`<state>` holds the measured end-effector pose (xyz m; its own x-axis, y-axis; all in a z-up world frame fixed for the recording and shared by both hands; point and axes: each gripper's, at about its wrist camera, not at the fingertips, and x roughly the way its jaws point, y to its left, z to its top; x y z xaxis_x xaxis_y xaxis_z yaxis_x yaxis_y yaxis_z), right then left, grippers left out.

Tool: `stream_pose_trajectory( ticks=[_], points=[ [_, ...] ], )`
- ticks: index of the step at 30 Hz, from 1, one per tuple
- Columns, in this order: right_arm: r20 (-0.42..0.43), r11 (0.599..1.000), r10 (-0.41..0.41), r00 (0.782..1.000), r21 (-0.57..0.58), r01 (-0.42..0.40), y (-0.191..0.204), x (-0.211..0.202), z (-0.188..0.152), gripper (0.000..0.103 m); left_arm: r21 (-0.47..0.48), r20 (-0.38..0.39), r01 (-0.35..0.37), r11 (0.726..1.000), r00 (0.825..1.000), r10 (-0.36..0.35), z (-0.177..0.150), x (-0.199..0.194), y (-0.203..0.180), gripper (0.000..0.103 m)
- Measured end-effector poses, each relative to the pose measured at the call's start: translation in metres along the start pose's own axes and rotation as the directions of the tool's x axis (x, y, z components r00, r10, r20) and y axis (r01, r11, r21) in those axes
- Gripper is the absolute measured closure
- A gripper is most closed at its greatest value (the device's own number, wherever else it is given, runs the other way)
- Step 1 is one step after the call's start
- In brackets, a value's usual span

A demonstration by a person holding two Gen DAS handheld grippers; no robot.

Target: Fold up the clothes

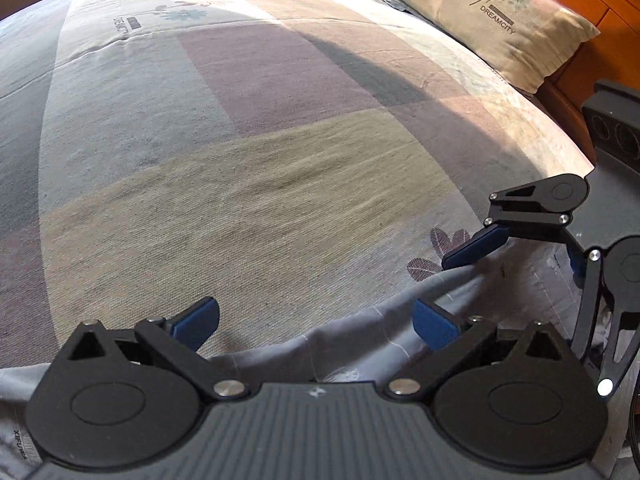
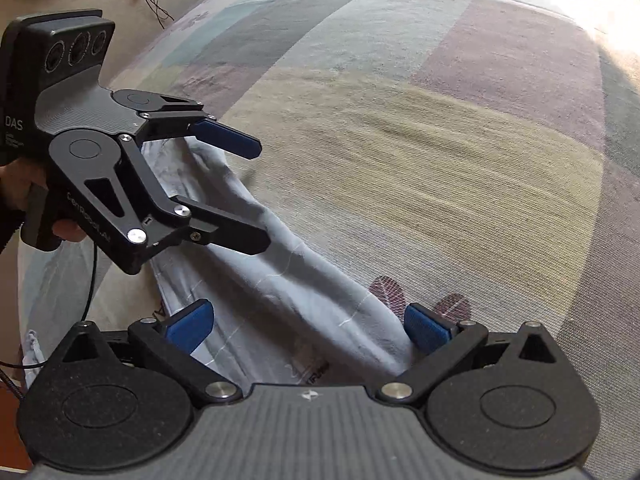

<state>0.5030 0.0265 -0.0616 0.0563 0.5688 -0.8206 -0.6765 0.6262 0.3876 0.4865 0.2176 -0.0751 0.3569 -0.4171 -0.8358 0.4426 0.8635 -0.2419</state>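
Along the lower frame edge we see the grey garment (image 2: pixel 288 292) bunched, no fold made yet. Our left gripper (image 1: pixel 316 320) and right gripper (image 2: pixel 308 326) both gape wide over it, holding nothing

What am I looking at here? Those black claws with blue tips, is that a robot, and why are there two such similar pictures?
There is no robot arm. A person holds a hand-held gripper in each hand, and each gripper carries a wide-angle camera looking forward along its two fingers. One picture comes from the left gripper, the other from the right gripper; each tool also shows in the other's view. In the right view you can see the hand gripping the left tool's handle.

Below is a bed with a patchwork-coloured cover, and a pillow near the wooden headboard. A grey garment lies bunched along the near edge of the bed, waiting to be folded.

Both grippers are open, their blue pads spread wide over the cloth. Nothing is held yet.
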Motion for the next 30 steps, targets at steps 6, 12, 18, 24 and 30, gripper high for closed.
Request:
stream_pose_trajectory(
  ticks=[6,12,18,24,30],
  points=[
    [-0.003,0.997,0.037,0.999,-0.07,-0.037,0.032,-0.01,-0.012,0.0,0.001,0.041,0.017,1.0,0.999,-0.017,-0.004,-0.013,-0.004,0.001],
    [-0.086,0.992,0.022,0.996,-0.124,-0.032,0.046,0.011,-0.029,0.0,-0.052,0.037,0.112,0.992,0.993,-0.11,-0.007,-0.004,-0.014,0.001],
    [-0.082,0.994,0.022,0.996,-0.109,-0.031,0.045,0.008,-0.032,0.0,-0.059,0.025,0.178,0.982,0.984,-0.177,-0.026,-0.006,-0.024,0.001],
    [-0.048,0.99,0.002,0.999,-0.14,-0.008,0.043,-0.017,-0.031,0.01,-0.09,0.031,0.15,0.985,0.989,-0.147,-0.041,-0.016,-0.017,0.001],
    [0.039,0.992,-0.013,0.999,-0.124,0.018,0.021,-0.029,0.0,0.041,-0.2,0.045,0.1,0.975,0.995,-0.092,-0.053,-0.025,0.005,0.001]
  ],
)
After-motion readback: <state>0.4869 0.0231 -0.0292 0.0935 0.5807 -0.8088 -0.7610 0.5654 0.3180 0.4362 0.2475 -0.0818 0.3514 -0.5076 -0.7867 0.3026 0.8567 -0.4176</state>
